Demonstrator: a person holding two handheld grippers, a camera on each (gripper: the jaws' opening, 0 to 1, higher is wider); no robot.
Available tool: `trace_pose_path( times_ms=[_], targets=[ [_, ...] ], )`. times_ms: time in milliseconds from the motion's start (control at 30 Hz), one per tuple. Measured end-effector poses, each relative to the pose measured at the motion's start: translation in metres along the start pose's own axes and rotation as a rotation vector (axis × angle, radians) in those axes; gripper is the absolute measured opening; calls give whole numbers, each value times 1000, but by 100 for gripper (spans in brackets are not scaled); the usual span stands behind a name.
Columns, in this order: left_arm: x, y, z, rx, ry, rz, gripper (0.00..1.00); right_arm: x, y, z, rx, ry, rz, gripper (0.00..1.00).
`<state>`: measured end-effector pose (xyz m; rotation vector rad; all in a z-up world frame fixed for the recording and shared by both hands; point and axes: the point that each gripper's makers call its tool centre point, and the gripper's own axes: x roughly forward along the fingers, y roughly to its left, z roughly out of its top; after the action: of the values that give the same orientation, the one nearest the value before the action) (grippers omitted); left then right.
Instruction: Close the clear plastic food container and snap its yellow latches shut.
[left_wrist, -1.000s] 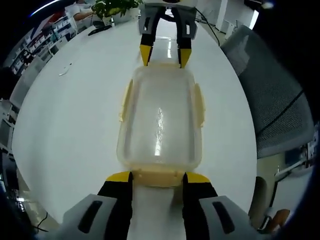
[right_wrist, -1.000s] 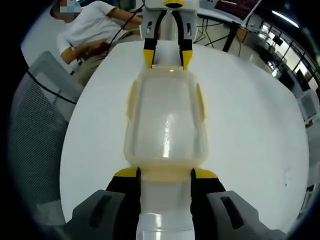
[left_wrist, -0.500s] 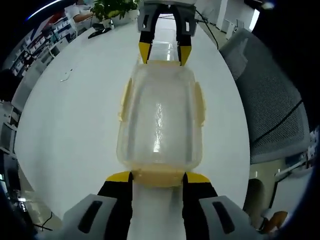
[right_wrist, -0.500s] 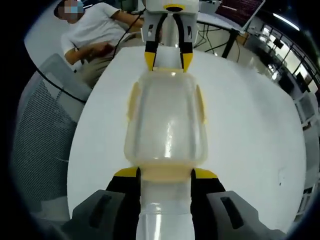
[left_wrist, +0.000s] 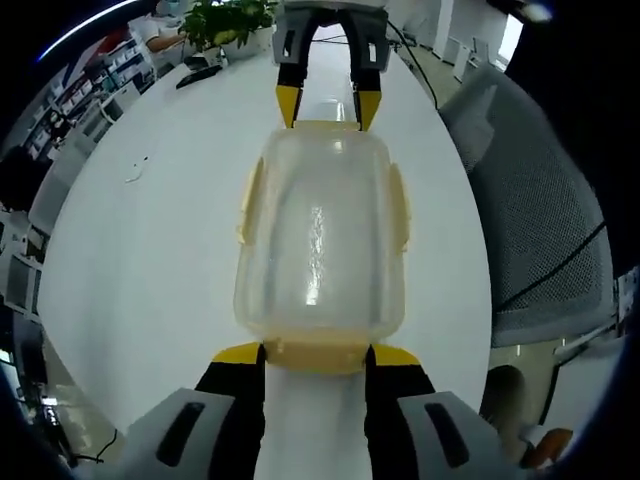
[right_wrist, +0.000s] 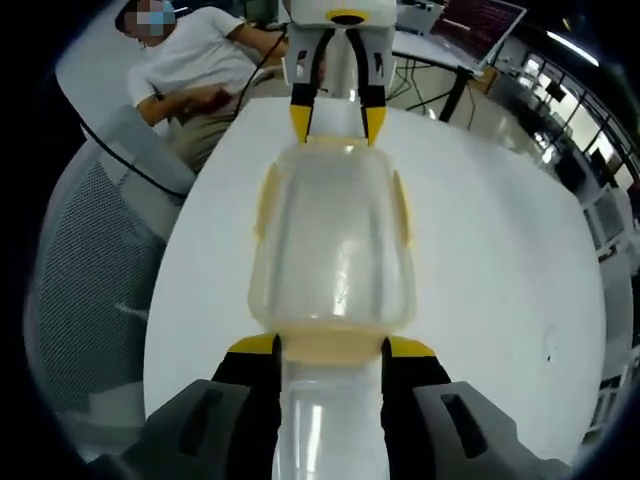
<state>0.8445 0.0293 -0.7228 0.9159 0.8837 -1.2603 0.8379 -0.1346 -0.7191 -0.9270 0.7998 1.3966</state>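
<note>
The clear container (left_wrist: 320, 240) sits between the two tongs, one at each short end, over a white round table (left_wrist: 150, 230). In the left gripper view the left tongs (left_wrist: 316, 356) have their yellow-tipped jaws apart on either side of the near end latch (left_wrist: 315, 353), the tips just at the container's end; whether they press on it cannot be told. At the far end the right tongs (left_wrist: 328, 100) reach in, their jaws also apart and astride the far edge of the lid. The right gripper view shows the same from the other end: the right tongs (right_wrist: 330, 350) at the bottom flanking the container (right_wrist: 332, 240), the left tongs (right_wrist: 336, 118) at the top. Pale yellow side latches (left_wrist: 400, 205) lie along both long sides of the container; whether they are snapped down cannot be told.

The table is glossy and bright, with light reflected in a streak along its top. In the left gripper view a small light object (left_wrist: 135, 172) lies near the table's left edge, a green plant (left_wrist: 225, 17) stands at the far edge, and a grey mesh chair (left_wrist: 535, 200) is beside the right edge. In the right gripper view a seated person in a white shirt (right_wrist: 195, 60) is beyond the far left edge, a grey mesh chair (right_wrist: 95, 260) stands by the left edge, and desks with a screen (right_wrist: 480, 20) fill the room behind.
</note>
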Motion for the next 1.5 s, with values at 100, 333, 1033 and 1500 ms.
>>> trace_pose_path(
  times_ms=[100, 333, 1033, 1500],
  targets=[
    [-1, -1, 9, -11, -13, 2, 32, -7, 0, -6, 0, 2, -1, 35],
    [0, -3, 29, -9, -24, 1, 32, -21, 2, -19, -1, 3, 2, 35],
    [7, -3, 82, 0, -57, 6, 32, -53, 2, -61, 5, 18, -16, 35],
    [19, -1, 109, 2, -73, 17, 32, -65, -1, -88, 7, 30, -27, 35]
  ],
)
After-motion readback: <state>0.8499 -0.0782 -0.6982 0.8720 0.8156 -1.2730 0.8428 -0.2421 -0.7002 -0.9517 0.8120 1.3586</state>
